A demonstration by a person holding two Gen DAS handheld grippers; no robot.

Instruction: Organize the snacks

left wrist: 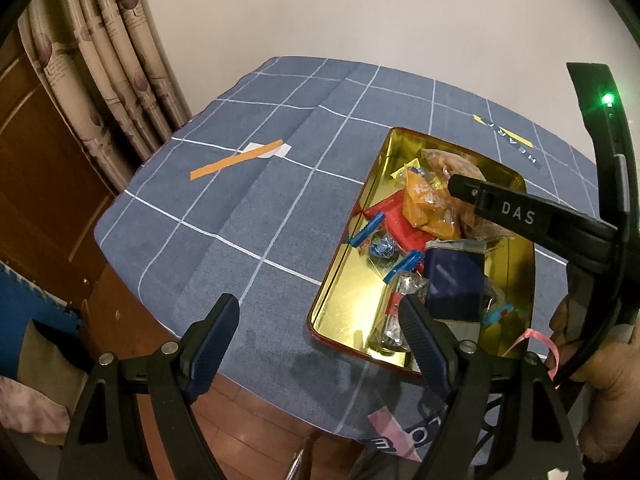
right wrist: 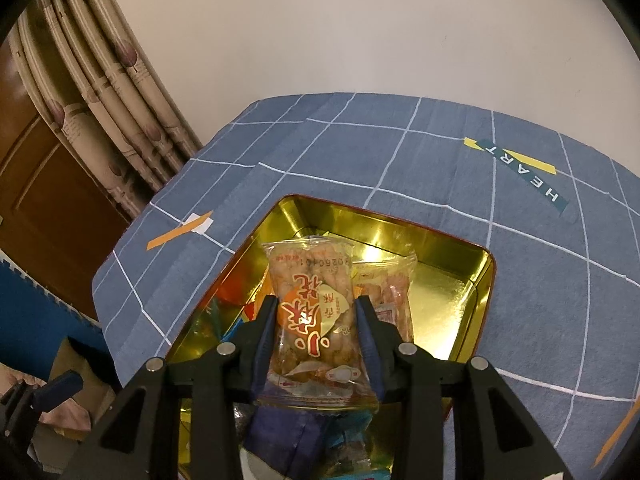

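Note:
A gold-lined tin (left wrist: 342, 272) with a red rim sits on the blue checked tablecloth (left wrist: 248, 208) and holds several wrapped snacks: an orange packet (left wrist: 428, 208), a dark blue box (left wrist: 454, 280), blue-wrapped candies (left wrist: 380, 246). My right gripper (right wrist: 316, 316) is shut on a clear packet of fried dough twists (right wrist: 314, 300), held over the tin (right wrist: 476, 280). In the left wrist view that gripper reaches in from the right as a black arm (left wrist: 516, 214). My left gripper (left wrist: 316, 320) stands open above the tin's near left corner, nothing between its fingers.
An orange paper strip on a white slip (left wrist: 240, 160) lies on the cloth at far left. A "HEART" label (right wrist: 520, 168) is printed on the cloth behind the tin. Curtains (left wrist: 100, 64) and a wooden door stand left. A hand (left wrist: 608, 376) holds the right tool.

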